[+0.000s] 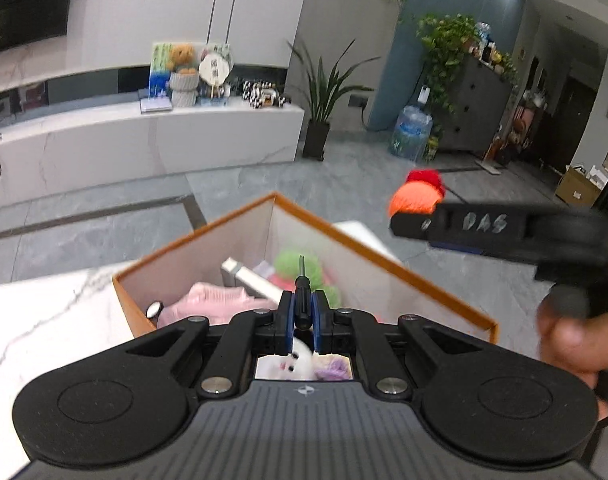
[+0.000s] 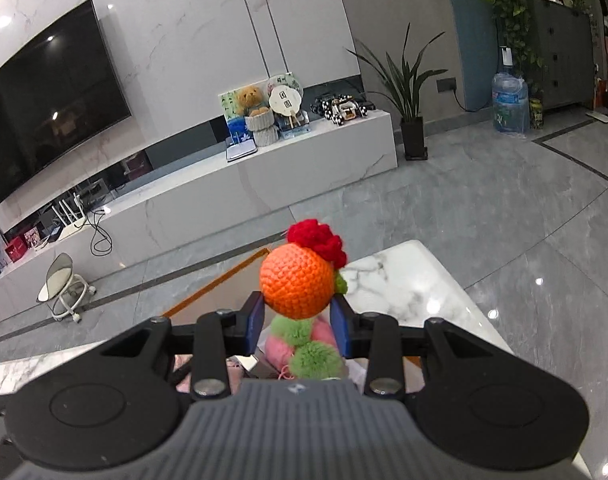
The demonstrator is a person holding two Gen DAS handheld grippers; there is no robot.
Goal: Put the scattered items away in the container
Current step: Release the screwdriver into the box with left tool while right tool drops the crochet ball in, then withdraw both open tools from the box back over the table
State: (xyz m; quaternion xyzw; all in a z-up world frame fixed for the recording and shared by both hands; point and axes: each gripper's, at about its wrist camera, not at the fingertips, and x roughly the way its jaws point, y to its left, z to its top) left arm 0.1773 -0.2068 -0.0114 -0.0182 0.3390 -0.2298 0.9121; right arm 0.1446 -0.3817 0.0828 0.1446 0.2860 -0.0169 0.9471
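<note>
Bright ceiling spots glare off the wall (image 2: 175, 20); fisheye bends the edges; the right gripper (image 1: 408, 224) smears with blur.

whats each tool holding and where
Left tool: small black screwdriver, clamped by its handle. Right tool: crochet orange toy, gripped at its lower sides.

Orange crochet ball (image 2: 295, 284) with red tuft, orange-rimmed box (image 1: 384, 264), white grey-veined marble table (image 2: 404, 280).
</note>
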